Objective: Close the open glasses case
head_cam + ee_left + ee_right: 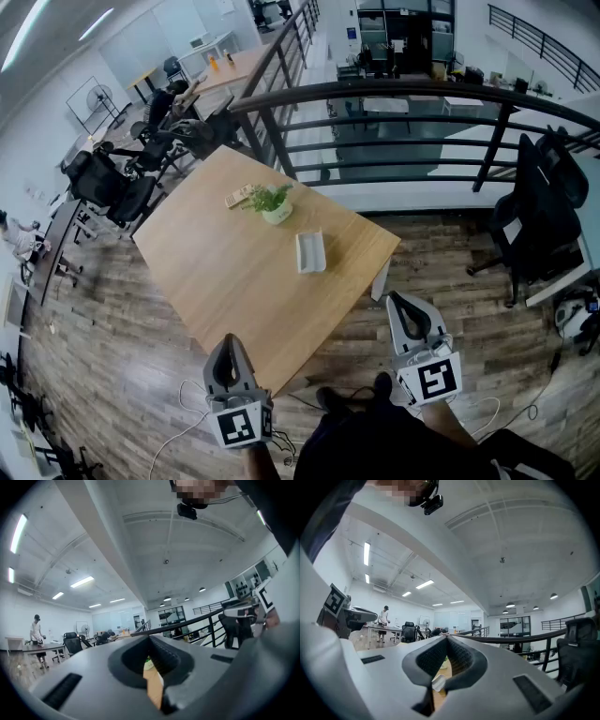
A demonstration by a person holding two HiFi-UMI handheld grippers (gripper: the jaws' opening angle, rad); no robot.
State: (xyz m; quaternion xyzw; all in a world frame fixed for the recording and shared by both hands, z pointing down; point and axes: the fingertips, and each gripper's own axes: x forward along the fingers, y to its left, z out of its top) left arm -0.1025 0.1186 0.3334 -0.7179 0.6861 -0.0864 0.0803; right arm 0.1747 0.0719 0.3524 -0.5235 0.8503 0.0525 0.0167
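Nearest to us, our left gripper (230, 341) hangs over the near corner of the wooden table (216, 281). In the left gripper view its jaws (150, 638) meet at the tips with nothing between them, and only a sliver of tabletop shows through the loop behind the tips. Our right gripper (395, 298) is off the table, beyond its near right edge and over the plank floor (469, 319). In the right gripper view its jaws (446, 637) are likewise pressed together and empty. Both grippers point level and sit well apart from everything on the table.

Farther on, the white glasses case (310, 251) lies on the table between its middle and its right corner, standing apart from the edges. It looks like a shallow open tray, though it is small in the head view. It also shows as a pale shape through the gap under the right jaws (438, 682).

Beyond it, near the table's middle, stands a small potted plant (273, 204) in a pale pot. A flat light object (238, 196) lies just beside it on the left, and we cannot tell what it is.

Past the far edges runs a black railing (394, 89). Black office chairs (117, 187) stand off the left corner, and another dark chair (539, 220) stands off to the right.
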